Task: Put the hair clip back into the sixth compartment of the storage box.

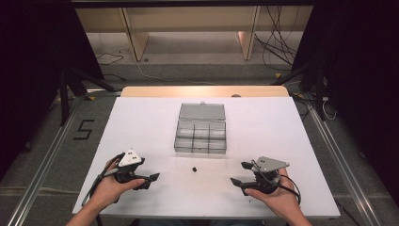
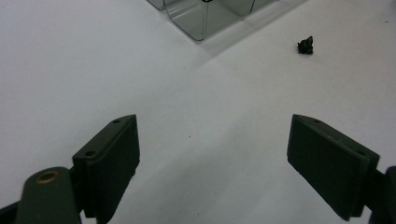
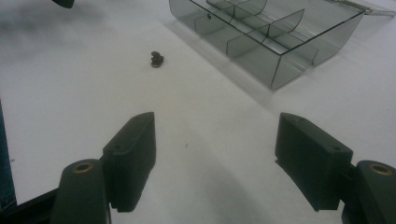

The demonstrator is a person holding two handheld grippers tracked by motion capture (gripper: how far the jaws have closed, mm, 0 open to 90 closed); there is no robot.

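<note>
A clear plastic compartment box (image 1: pixel 201 136) with its lid swung back lies in the middle of the white table (image 1: pixel 141 127). Its compartments look empty. A small black part (image 1: pixel 194 168) lies on the table just in front of the box, also seen as a small black part (image 2: pixel 305 45) and a small black part (image 3: pixel 157 59). My left gripper (image 1: pixel 151 178) rests at the front left, open, with nothing between its jaws. My right gripper (image 1: pixel 240 173) rests at the front right, open and empty too. Both point inward toward the small part.
The table's far edge shows a wooden strip (image 1: pixel 204 91). Beyond it are wooden furniture legs (image 1: pixel 136 37) and loose cables (image 1: pixel 277 42) on the floor. Dark stands (image 1: pixel 63 89) flank the table.
</note>
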